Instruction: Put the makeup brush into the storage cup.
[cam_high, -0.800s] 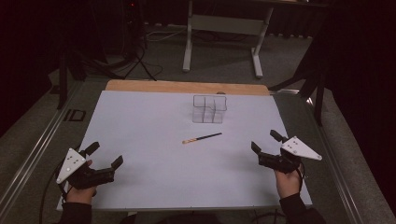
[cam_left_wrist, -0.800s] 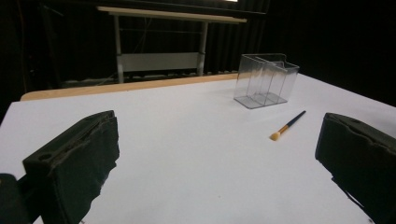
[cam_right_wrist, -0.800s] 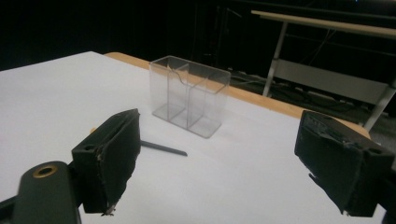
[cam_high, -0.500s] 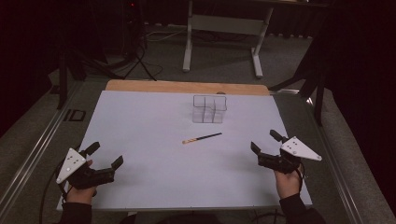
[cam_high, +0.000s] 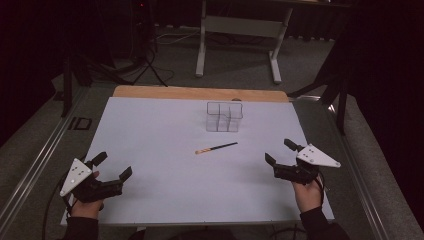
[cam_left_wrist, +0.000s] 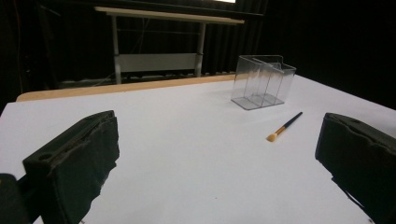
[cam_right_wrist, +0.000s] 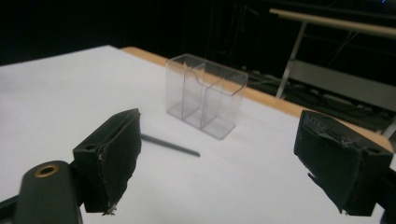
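With both my left hand-held gripper (cam_high: 111, 165) and right hand-held gripper (cam_high: 279, 151) released, I risk the thin brush (cam_high: 216, 148) rolling away on the surface (cam_high: 150, 130) at pickup.

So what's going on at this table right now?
A person sits at a white table with a two-jaw gripper in each hand. The left gripper and the right gripper rest near the front corners, both with jaws open and nothing between them. A small brush with a dark handle lies flat in the middle of the table, and an empty clear divided holder stands just behind it. Neither gripper touches either thing, so nothing has been picked up yet.
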